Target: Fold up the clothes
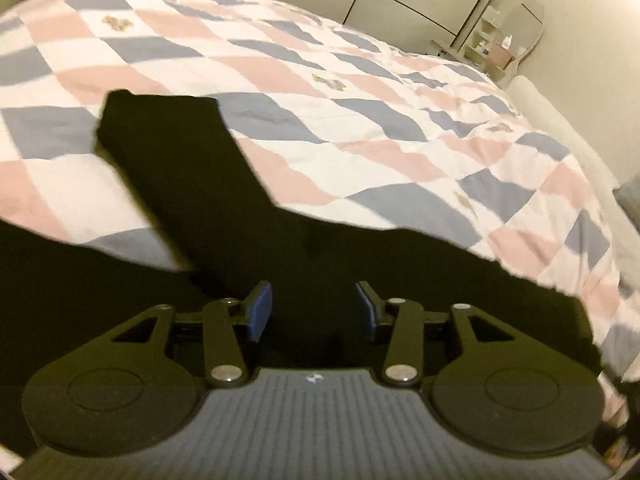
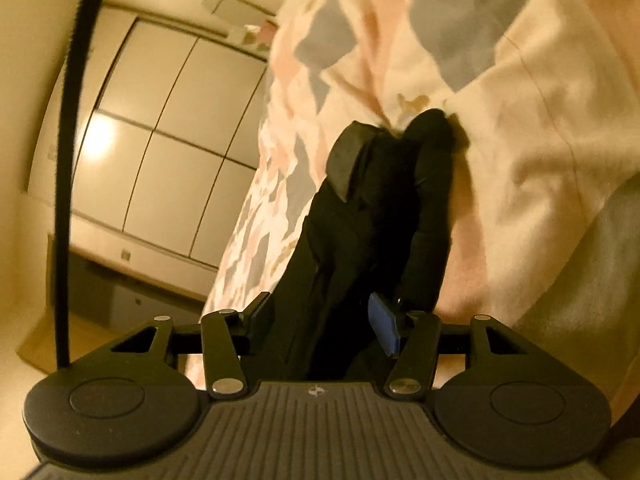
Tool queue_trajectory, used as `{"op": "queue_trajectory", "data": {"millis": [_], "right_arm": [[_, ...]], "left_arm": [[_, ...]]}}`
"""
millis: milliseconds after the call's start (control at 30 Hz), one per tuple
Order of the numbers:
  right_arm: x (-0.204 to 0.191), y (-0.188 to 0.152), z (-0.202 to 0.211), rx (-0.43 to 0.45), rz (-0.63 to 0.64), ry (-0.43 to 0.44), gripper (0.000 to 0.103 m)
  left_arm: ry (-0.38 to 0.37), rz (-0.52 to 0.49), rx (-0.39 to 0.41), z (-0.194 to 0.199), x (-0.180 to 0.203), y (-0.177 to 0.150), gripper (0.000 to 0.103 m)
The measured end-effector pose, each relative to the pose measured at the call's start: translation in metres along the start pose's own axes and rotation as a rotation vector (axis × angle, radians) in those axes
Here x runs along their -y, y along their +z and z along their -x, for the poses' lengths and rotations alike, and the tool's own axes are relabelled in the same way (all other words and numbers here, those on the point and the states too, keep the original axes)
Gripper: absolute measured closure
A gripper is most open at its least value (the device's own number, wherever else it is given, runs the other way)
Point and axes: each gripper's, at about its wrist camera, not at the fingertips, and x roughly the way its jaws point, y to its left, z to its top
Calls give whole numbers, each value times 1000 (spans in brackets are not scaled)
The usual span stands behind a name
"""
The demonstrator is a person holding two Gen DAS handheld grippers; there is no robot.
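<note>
My left tongs (image 1: 314, 310) are spread apart, and the blue pads (image 1: 260, 310) do not press on anything. The black garment (image 1: 224, 216) lies under them and shows in the gap between the pads. My right tongs (image 2: 324, 326) are spread apart too. A bunched, thick part of the same black garment (image 2: 360, 216) sits between their two sides. I can see a gap beside the one blue pad (image 2: 385, 328) on the right. The other pad is hidden by the cloth, so I cannot tell if it touches. From my left tongs, the black garment goes out flat on the bed (image 1: 360, 92). One long, straight part of it reaches away toward the upper left, and a wide part spreads across in front of me to the right. The bed has a cover with pink, blue-gray and white squares. From my right tongs, the garment stands up in folds against that same cover (image 2: 520, 140). Far behind the bed I see pale cupboard doors (image 2: 172, 152) and a little shelf with a mirror (image 1: 516, 36) by the wall.
</note>
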Motion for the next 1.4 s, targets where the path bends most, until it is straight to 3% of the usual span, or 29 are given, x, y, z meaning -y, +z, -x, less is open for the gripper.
{"op": "queue_trajectory", "data": {"millis": [233, 400, 500, 633, 733, 1067, 1400], "right_arm": [[13, 27, -6, -5, -80, -32, 47], [16, 42, -19, -27, -62, -56, 55], [20, 45, -17, -34, -63, -75, 62], [21, 50, -21, -35, -46, -83, 61], [18, 50, -28, -50, 4, -95, 61], [20, 46, -30, -45, 24, -102, 63], [14, 44, -28, -50, 70, -124, 63]], "left_arm": [[146, 2, -48, -50, 18, 4, 50], [140, -8, -26, -38, 21, -7, 58], [131, 2, -8, -29, 16, -13, 57], [128, 24, 0, -29, 14, -14, 54], [178, -23, -4, -37, 23, -13, 48], [341, -172, -1, -39, 50, -18, 47], [355, -138, 4, -26, 37, -25, 47]]}}
